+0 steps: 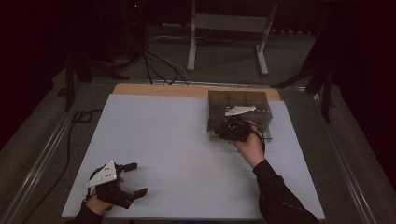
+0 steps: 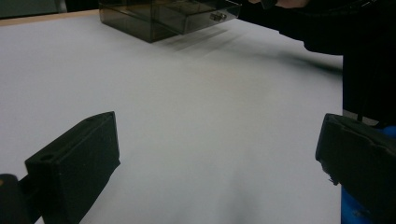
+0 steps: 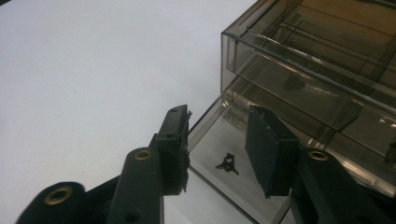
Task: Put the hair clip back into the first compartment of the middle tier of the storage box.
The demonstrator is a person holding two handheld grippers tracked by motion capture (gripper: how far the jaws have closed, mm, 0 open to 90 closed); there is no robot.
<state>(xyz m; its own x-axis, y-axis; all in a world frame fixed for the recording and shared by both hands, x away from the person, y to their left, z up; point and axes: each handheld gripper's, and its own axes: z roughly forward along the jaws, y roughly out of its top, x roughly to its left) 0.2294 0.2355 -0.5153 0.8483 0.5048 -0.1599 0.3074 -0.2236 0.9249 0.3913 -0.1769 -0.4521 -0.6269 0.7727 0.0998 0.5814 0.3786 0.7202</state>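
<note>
So my right gripper (image 3: 217, 149) is parked right at the front of the smoky plastic drawer box (image 1: 239, 114) on the far right side of the table (image 1: 154, 140). The bottom drawer (image 3: 261, 186) looks pulled out a bit toward me, and my jaws are partly open, one on either side of its front corner, holding nothing as far as I can see. There's a small black thing (image 3: 228, 163) lying on the drawer floor, just past my fingertips and slightly below, so I figure the next move goes forward and down into the drawer. The drawer's long side runs across in front of me. My left gripper (image 1: 135, 179) is wide open and empty, resting near the front left edge, well away, so the right one is clearly the one for this.
</note>
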